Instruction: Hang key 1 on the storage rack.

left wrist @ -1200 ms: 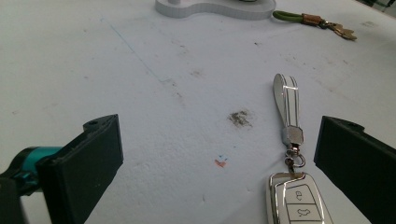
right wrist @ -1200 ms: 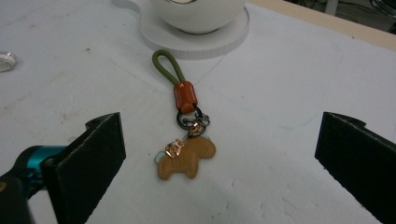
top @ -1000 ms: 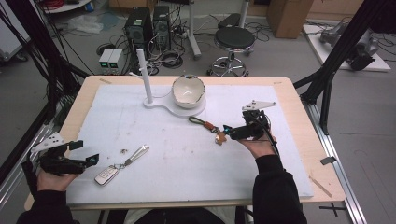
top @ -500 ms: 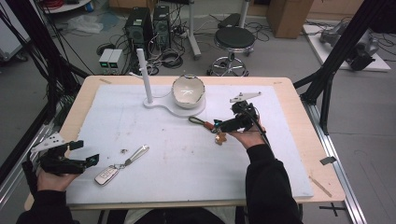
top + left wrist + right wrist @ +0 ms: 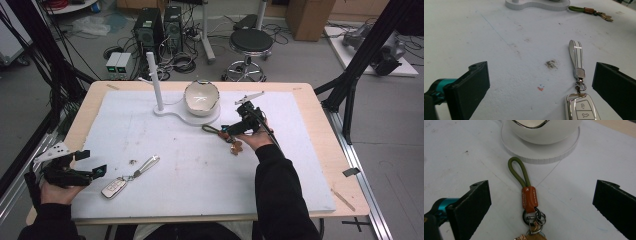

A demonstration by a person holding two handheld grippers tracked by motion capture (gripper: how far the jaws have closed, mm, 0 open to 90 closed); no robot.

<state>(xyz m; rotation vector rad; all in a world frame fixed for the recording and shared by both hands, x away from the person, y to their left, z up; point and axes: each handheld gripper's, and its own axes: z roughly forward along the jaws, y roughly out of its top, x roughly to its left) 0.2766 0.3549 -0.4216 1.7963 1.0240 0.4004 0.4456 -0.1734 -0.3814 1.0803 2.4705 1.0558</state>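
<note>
Two sets of keys lie on the white table mat, one before each gripper. The right gripper (image 5: 226,131), jaws spread wide with nothing between them, hovers over the green-cord keyring (image 5: 526,185), which lies near the far edge of the table just in front of the round white base (image 5: 541,155) that carries the bowl (image 5: 201,97). In the right gripper view the keyring's long axis runs straight away from the gripper, midway between the two jaws: its green loop points toward the base, the brown leather sleeve sits in the middle, and the metal rings and keys come nearest the camera, where they are cut off by the bottom edge. A close across that axis looks the likely next move, and the right hand is by far the nearer. The left gripper (image 5: 95,170), likewise spread and empty, rests near the table's near-left corner, just beside the car key fob (image 5: 581,108) with its white strap (image 5: 575,55); the fob lies toward one jaw, not centred, and its lower part is cut off. Whether the right jaws touch the mat cannot be told.
</note>
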